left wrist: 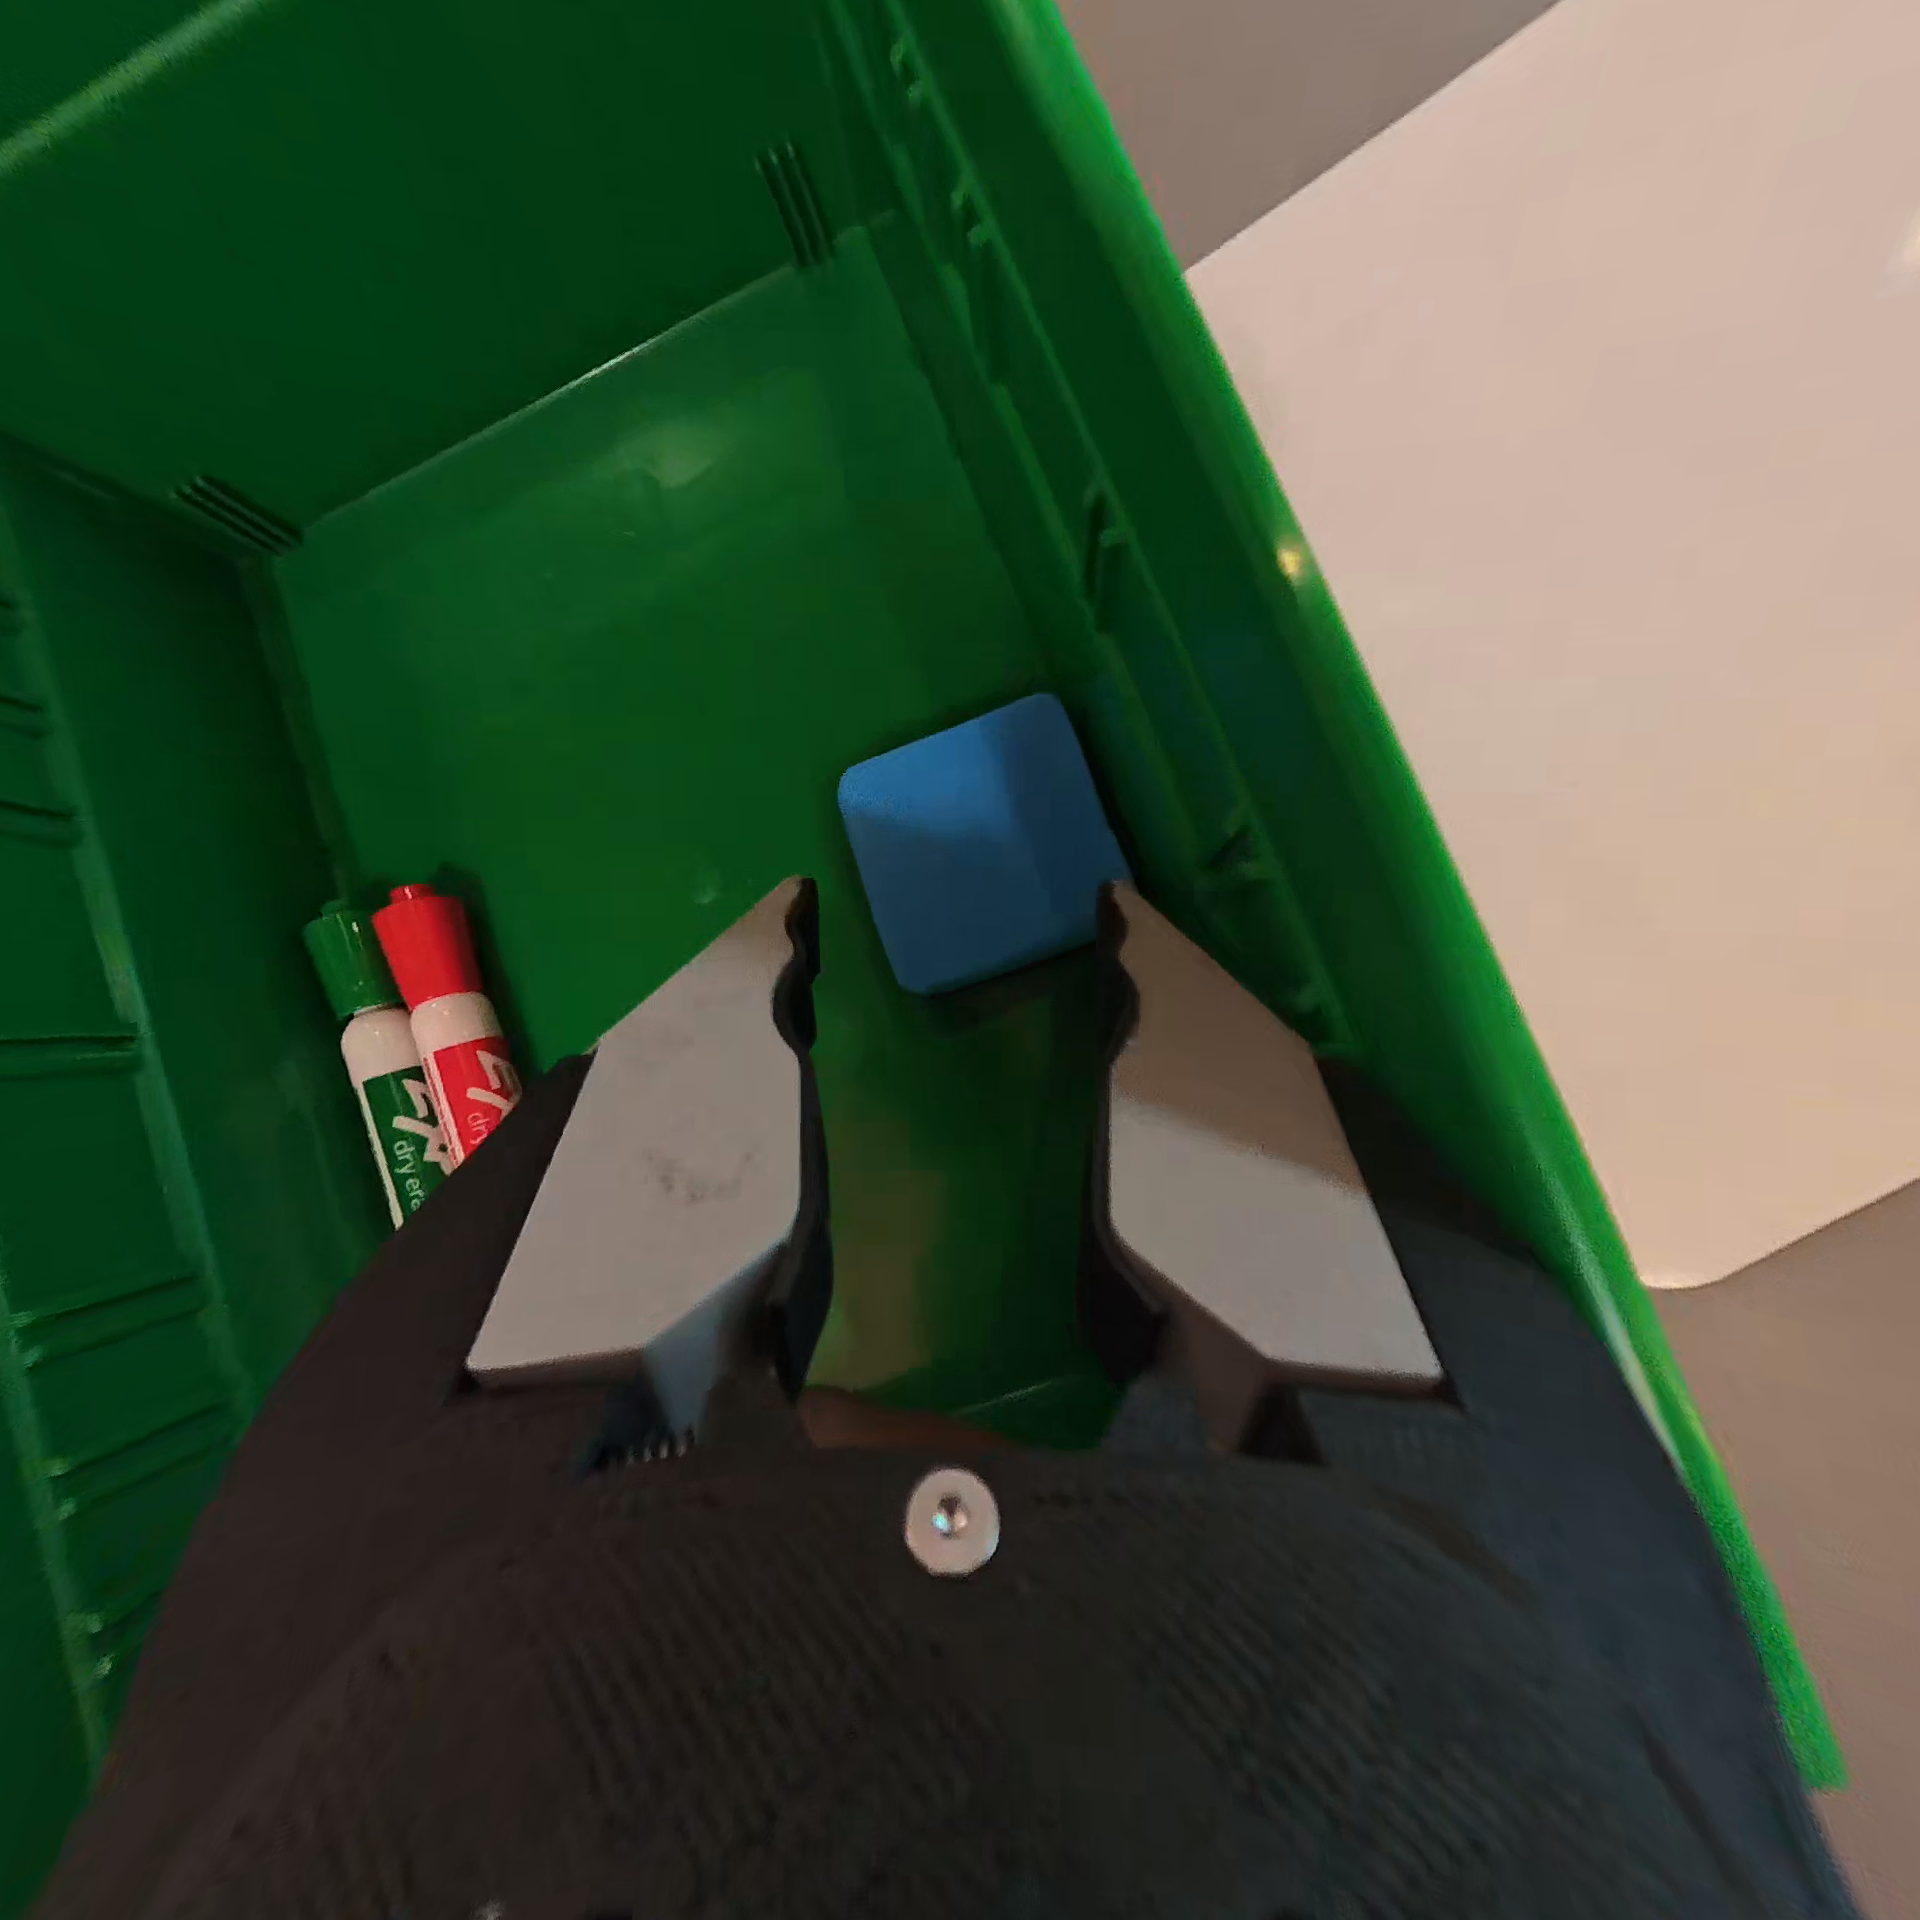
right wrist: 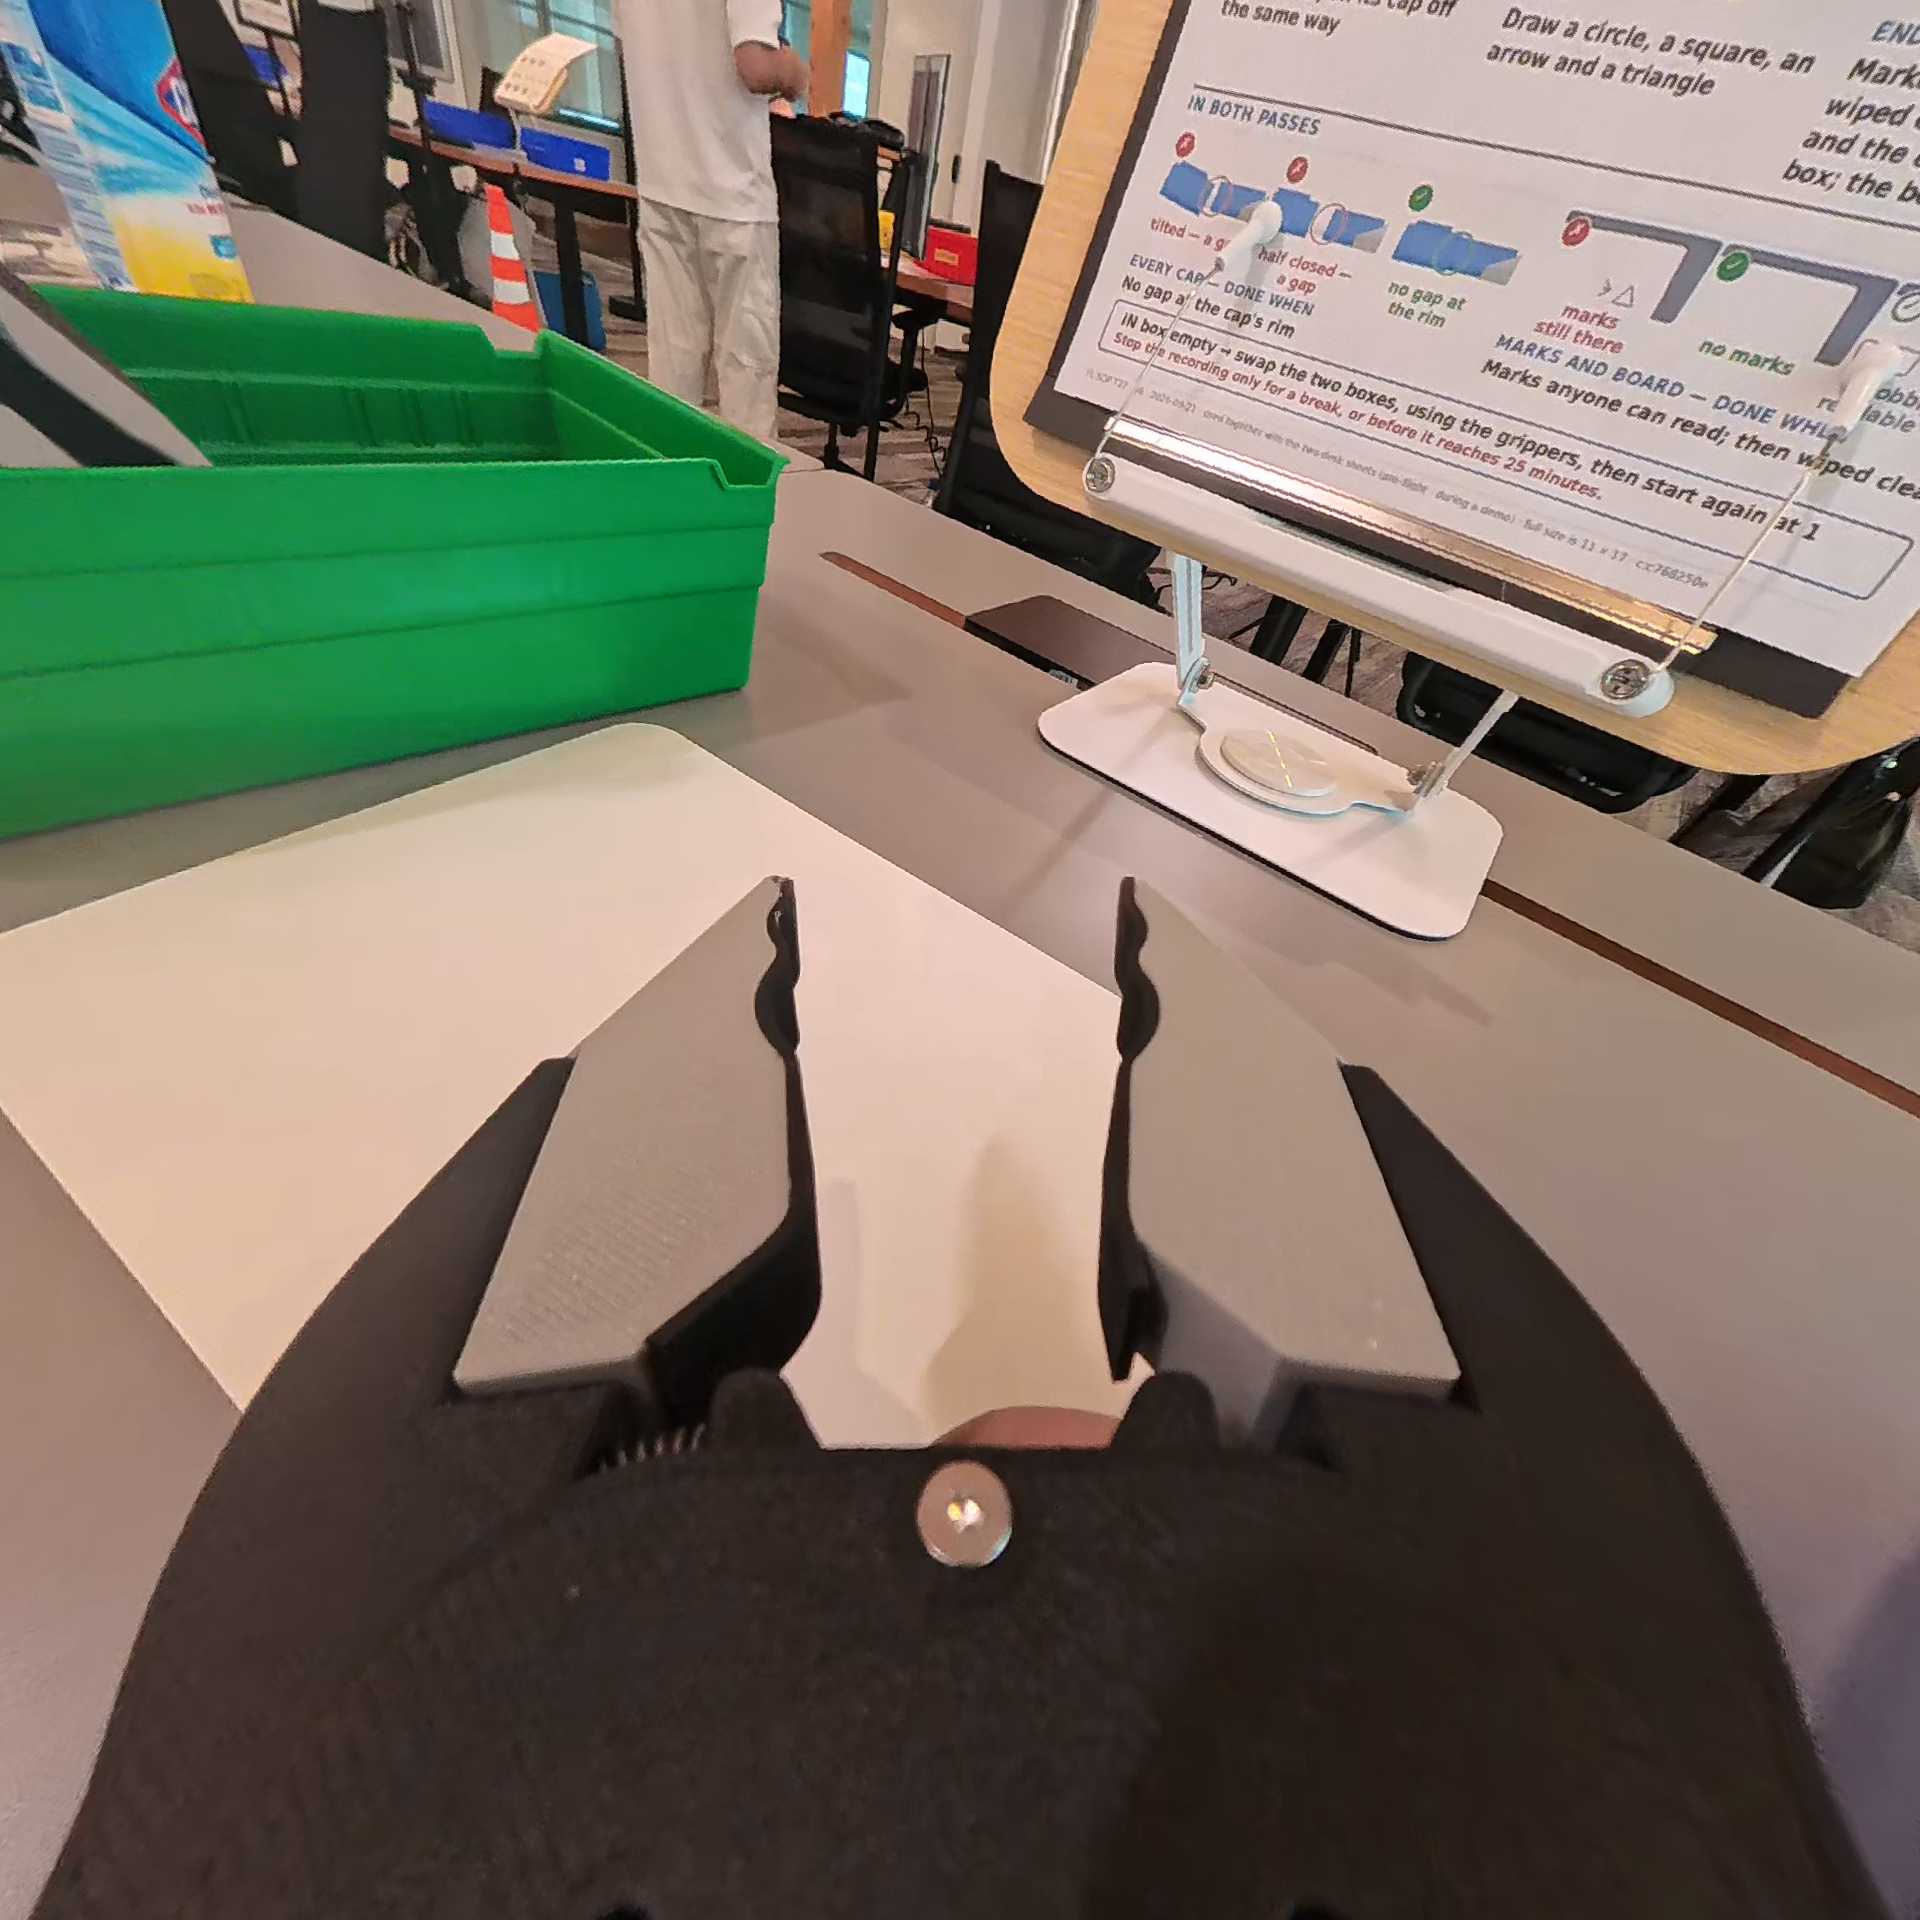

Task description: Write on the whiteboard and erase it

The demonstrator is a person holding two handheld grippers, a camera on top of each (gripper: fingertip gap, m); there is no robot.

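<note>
Green plastic bin (left wrist: 582, 644) across most of the left wrist view, seen from above, floor and ribbed walls in sight. Blue square eraser (left wrist: 977, 842) on the bin floor, centre right of the frame, close against the right wall. Left hand-held gripper (left wrist: 956, 904) inside the bin, fingers apart, tips flanking the near edge of the eraser; contact impossible to tell. Green marker (left wrist: 369, 1049) and red marker (left wrist: 452, 1029) side by side, touching, at lower left along the left wall, caps toward the far end, lower ends hidden behind the gripper body. White whiteboard (left wrist: 1579, 665) flat on the grey worktop (left wrist: 1808, 1475), right of the bin.

Right wrist view: right hand-held gripper (right wrist: 956, 904) over the whiteboard (right wrist: 416, 1018), fingers spread, empty between them. Same bin (right wrist: 395, 582) at upper left, beyond the board. Document stand (right wrist: 1278, 779) with a printed instruction sheet at upper right. Person in white clothing (right wrist: 707, 187) standing at top centre, near an orange-and-white cone (right wrist: 509, 260).
</note>
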